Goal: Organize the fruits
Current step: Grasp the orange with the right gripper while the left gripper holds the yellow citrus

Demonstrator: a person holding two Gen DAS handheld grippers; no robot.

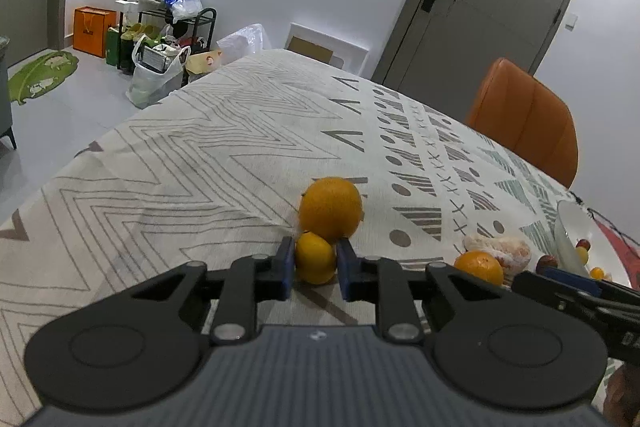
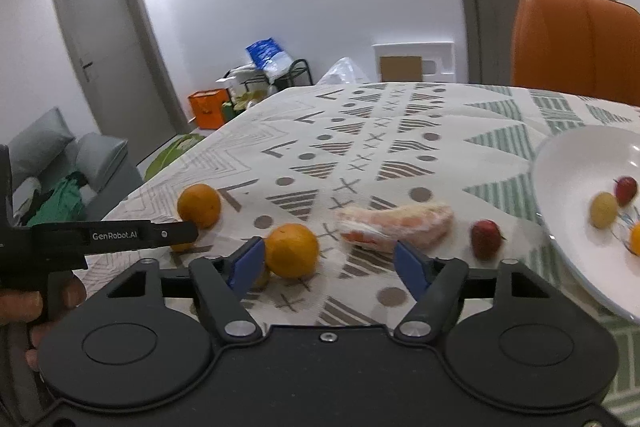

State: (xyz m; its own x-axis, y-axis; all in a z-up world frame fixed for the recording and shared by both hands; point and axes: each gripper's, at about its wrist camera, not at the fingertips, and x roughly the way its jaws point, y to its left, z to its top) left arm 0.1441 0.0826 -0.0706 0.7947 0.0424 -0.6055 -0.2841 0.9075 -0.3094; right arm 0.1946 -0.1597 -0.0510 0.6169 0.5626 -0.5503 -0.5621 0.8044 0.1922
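A: Covering the table [image 1: 180, 155], a patterned cloth carries the fruit; a white bowl [image 2: 568, 163] at the right holds a few small fruits.

B: Loose items?

A: A large orange [image 1: 330, 209] sits touching a small yellow citrus [image 1: 315, 258]. The left gripper [image 1: 314, 267] is clenched on that small citrus.

B: And the right gripper [image 2: 328, 267]?

A: Released, nothing grasped; another orange [image 2: 292, 251] lies just beside its left finger, peeled segments [image 2: 396, 225] and a red fruit [image 2: 486, 238] nearby.
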